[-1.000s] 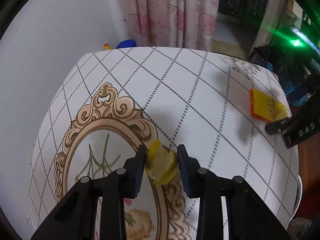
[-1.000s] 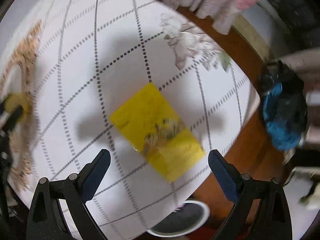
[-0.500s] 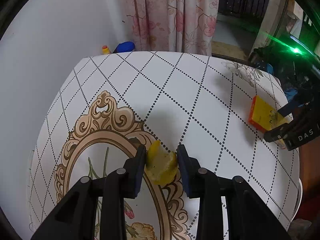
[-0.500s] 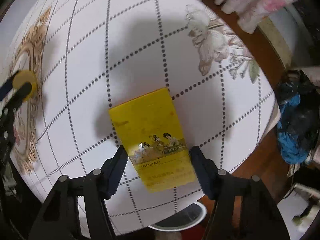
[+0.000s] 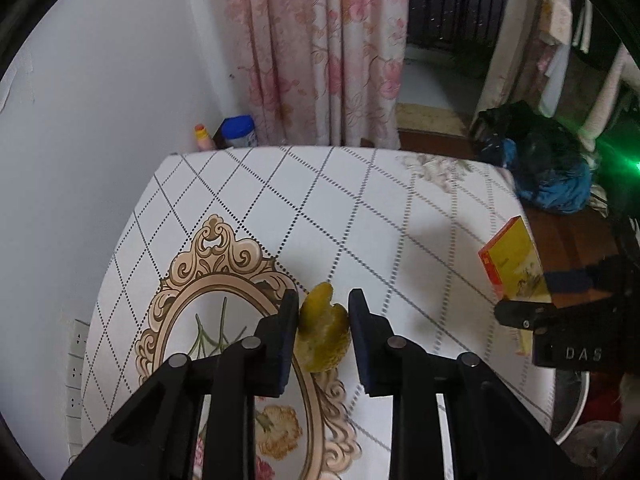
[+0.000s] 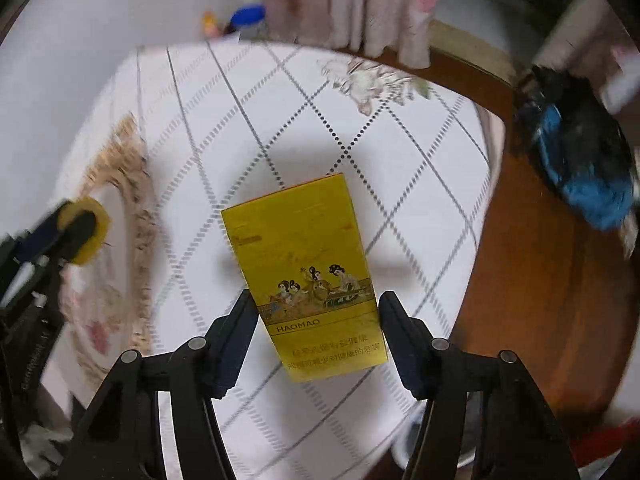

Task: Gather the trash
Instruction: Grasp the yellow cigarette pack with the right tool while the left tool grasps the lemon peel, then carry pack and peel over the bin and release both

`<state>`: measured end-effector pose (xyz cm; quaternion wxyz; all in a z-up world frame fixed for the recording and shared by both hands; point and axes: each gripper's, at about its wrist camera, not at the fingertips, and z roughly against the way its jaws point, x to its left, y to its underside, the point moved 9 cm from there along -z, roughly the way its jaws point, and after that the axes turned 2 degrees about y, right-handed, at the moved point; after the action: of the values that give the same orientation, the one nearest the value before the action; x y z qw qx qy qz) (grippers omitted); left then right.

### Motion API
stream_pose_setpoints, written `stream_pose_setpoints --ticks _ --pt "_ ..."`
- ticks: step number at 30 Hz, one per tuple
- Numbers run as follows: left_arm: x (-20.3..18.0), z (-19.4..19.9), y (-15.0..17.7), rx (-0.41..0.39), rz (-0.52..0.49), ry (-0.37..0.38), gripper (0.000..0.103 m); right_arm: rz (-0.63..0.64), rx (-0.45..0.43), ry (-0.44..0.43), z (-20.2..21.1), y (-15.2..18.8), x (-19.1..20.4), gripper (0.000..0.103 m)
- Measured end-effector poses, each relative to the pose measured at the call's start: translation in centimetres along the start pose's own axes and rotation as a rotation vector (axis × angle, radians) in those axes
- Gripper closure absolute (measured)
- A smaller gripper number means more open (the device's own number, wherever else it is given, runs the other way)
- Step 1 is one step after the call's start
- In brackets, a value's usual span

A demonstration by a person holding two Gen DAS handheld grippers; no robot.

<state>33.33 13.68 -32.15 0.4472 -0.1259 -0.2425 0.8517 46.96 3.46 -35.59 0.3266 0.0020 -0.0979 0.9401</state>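
A yellow fruit peel scrap (image 5: 322, 328) hangs a little above the patterned tablecloth (image 5: 320, 200), and my left gripper (image 5: 323, 301) is shut on it. A flat yellow carton (image 6: 308, 264) printed HAOMAO is clamped by its sides in my right gripper (image 6: 318, 304). It is tilted up off the cloth and casts a shadow underneath. In the left wrist view the same carton (image 5: 512, 260) stands at the table's right edge with the right gripper (image 5: 532, 300) on it. The right wrist view has the left gripper (image 6: 70, 232) and its peel (image 6: 94, 236) at the far left.
A white round bin (image 5: 576, 404) sits on the floor below the table's right edge. A black and blue bag (image 5: 548, 168) lies on the wooden floor beyond. A blue-lidded jar (image 5: 240, 132) and a small bottle (image 5: 202, 136) stand behind the table by the curtain (image 5: 320, 52).
My right gripper went from wide open over the flat-lying carton to shut on it, and has tipped it up off the cloth. My left gripper has risen with the peel.
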Motion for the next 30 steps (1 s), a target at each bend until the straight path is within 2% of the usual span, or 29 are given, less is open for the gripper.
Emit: stream_pose_setpoints --ticks 5,10,14,17,21,24,27,30 --pt "-1.8 4.5 0.3 -0.051 -0.044 0.037 0.083 -0.144 -0.169 -0.071 4.9 4.0 0.8 0.04" --pt "-4.4 8.9 -0.1 -0.118 -0.081 0.084 0.083 -0.26 -0.333 -0.091 10.4 6.6 1.0 0.04" --pt "-8.0 12.4 -0.6 -0.17 -0.117 0.148 0.084 -0.359 -0.429 -0.099 14.6 9.7 -2.5 0.04" --pt "-12.4 14.7 -0.8 -0.198 -0.162 0.22 0.084 -0.455 -0.476 -0.078 17.3 13.8 -6.9 0.04" --pt "-19.2 15.7 0.1 -0.189 -0.23 0.326 0.084 -0.569 -0.483 -0.029 18.0 19.3 -12.9 0.04" --pt "-25.1 14.7 1.9 -0.137 -0.288 0.406 0.084 -0.665 -0.43 0.019 16.4 24.7 -17.9 0.04" --pt "-30.8 12.0 4.5 -0.028 -0.329 0.485 0.084 -0.751 -0.364 0.035 13.8 29.1 -21.9 0.04" --pt "-35.5 7.6 7.5 0.127 -0.361 0.54 0.083 -0.83 -0.286 0.037 10.1 32.8 -25.2 0.041"
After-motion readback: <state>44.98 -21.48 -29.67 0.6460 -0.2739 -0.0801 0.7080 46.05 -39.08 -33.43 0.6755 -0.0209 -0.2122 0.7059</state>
